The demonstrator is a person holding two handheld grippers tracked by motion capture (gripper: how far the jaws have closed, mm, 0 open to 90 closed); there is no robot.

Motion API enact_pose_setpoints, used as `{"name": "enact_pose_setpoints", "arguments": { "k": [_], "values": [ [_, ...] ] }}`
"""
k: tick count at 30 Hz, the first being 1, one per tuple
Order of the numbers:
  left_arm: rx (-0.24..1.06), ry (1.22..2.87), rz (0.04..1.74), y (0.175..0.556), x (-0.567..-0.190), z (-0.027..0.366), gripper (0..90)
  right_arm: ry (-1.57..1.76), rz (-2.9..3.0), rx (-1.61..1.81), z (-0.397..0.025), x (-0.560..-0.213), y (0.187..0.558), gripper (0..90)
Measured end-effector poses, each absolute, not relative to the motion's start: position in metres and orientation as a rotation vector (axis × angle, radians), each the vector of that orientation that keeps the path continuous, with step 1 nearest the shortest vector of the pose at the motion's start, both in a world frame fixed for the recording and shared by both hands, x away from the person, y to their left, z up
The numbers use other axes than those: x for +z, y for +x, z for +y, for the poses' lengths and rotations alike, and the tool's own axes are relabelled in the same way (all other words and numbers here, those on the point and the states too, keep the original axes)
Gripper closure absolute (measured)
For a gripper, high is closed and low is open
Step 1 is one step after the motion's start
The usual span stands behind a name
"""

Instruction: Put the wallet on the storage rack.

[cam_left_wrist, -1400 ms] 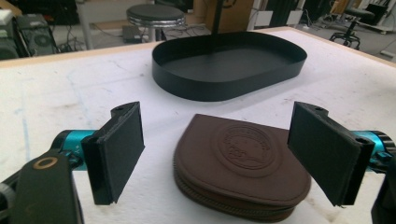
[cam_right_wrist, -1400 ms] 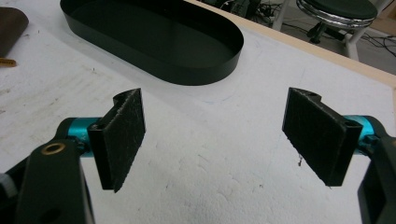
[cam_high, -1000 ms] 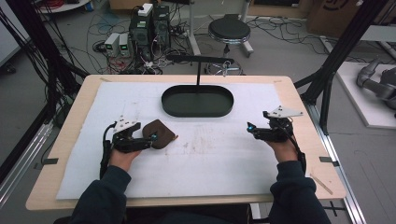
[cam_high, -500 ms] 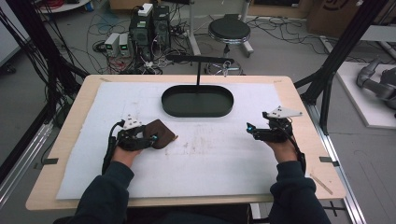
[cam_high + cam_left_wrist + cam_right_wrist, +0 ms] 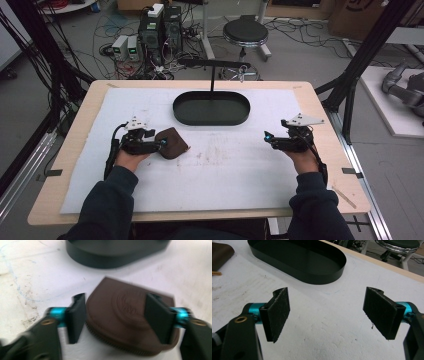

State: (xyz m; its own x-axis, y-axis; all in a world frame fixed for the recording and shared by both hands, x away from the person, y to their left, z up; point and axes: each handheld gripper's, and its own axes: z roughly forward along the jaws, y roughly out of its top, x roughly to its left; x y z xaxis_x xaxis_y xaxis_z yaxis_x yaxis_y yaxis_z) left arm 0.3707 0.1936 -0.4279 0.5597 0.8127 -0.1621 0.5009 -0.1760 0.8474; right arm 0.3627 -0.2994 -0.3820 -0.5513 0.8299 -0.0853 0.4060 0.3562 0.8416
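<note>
**Left gripper view: brown zip pouch, soft leather**

We judge the brown zip pouch light and pliable, best pinched across its flat flanks. Left gripper straddles it, jaws apart. Location: white mat, near black oval tray. Right gripper gapes, holding nothing.
</note>
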Motion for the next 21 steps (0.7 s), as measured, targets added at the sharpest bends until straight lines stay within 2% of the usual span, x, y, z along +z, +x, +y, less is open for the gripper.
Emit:
{"name": "enact_pose_setpoints", "arguments": {
  "k": [3,10,11,13,21],
  "values": [
    [0.457,1.812,1.101,0.366,-0.424,0.181,29.6,1.084,2.113,1.098,-0.301,-0.382,0.363,21.9],
    [0.457,1.84,1.202,0.369,-0.433,0.152,23.5,1.077,2.117,1.094,-0.299,-0.382,0.363,21.9],
    [0.523,1.885,1.177,0.369,-0.435,0.145,22.5,1.092,2.115,1.096,-0.299,-0.382,0.362,21.9],
    [0.561,1.948,1.118,0.368,-0.435,0.144,24.3,1.091,2.115,1.095,-0.3,-0.382,0.362,21.9],
    [0.502,2.013,0.92,0.371,-0.437,0.16,37.1,1.099,2.115,1.099,-0.301,-0.382,0.361,21.9]
  ]
}}
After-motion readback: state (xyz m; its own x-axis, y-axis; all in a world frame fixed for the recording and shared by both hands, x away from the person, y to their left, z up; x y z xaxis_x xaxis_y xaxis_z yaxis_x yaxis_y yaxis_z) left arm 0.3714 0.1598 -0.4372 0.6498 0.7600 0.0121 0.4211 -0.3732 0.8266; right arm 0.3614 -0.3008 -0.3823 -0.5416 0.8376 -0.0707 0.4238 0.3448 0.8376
